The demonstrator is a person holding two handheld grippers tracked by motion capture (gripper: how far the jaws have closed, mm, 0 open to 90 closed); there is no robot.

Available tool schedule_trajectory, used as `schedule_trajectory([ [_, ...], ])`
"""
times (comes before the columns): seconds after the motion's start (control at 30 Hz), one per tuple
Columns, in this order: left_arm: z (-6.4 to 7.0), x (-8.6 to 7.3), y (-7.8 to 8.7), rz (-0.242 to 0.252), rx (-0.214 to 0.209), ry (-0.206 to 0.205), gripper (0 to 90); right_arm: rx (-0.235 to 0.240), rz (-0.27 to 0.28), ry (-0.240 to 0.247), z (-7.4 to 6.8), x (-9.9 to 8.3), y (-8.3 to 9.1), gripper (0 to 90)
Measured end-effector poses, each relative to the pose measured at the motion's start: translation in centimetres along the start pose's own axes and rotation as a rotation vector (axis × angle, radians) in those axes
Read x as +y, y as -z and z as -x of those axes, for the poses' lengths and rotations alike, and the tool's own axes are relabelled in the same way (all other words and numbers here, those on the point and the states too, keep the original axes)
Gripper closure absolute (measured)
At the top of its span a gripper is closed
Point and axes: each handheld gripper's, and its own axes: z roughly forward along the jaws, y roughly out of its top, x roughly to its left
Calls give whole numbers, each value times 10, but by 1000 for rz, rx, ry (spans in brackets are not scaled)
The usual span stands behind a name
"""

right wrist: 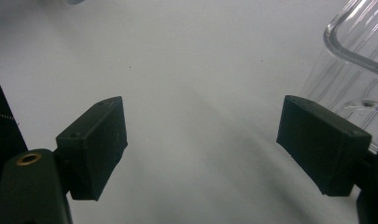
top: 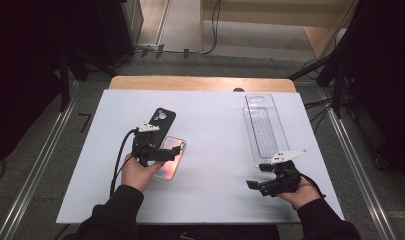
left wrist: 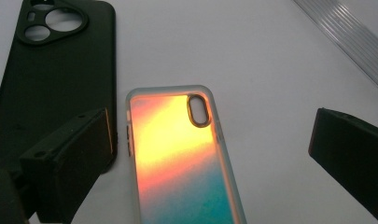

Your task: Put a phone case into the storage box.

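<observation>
An iridescent orange-to-teal phone case (left wrist: pixel 177 154) lies flat on the white table (top: pixel 215 120), camera hole toward the far side. My left gripper (left wrist: pixel 210 154) hovers over it, open, one jaw on either side of the case. In the high view the left gripper (top: pixel 157 154) sits above the iridescent case (top: pixel 170 160). A black phone case (left wrist: pixel 51 79) with round camera cutouts lies just left of it, also the black case (top: pixel 161 122). My right gripper (right wrist: pixel 203 144) stands open over bare table, near a clear plastic tray (right wrist: pixel 354 56); the right gripper (top: pixel 270 184) is at the front right.
The long clear tray (top: pixel 264 127) lies lengthwise on the right half of the table. A wooden edge (top: pixel 200 83) shows beyond the white sheet at the far side. Metal rails run along the floor on both sides.
</observation>
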Motion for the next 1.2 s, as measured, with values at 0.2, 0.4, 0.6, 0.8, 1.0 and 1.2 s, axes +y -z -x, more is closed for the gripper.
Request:
schedule_trajectory([
  [0.2,2,-1,-4,-8,24,-11,0,2,1,8,0,0,0,142],
  [0.4,3,-6,-7,-20,23,8,0,-3,-5,4,-1,0,0,142],
  [0.6,2,-12,-13,-40,39,12,0,-3,-5,6,-1,0,0,142],
  [0.8,3,-19,-17,-68,40,9,0,-5,-5,8,-1,0,0,142],
  [1.0,2,-23,-20,-91,49,7,11,-6,-6,9,-1,0,0,142],
  [1.2,4,-28,-25,-128,56,2,11,-6,-7,7,-1,0,0,142],
])
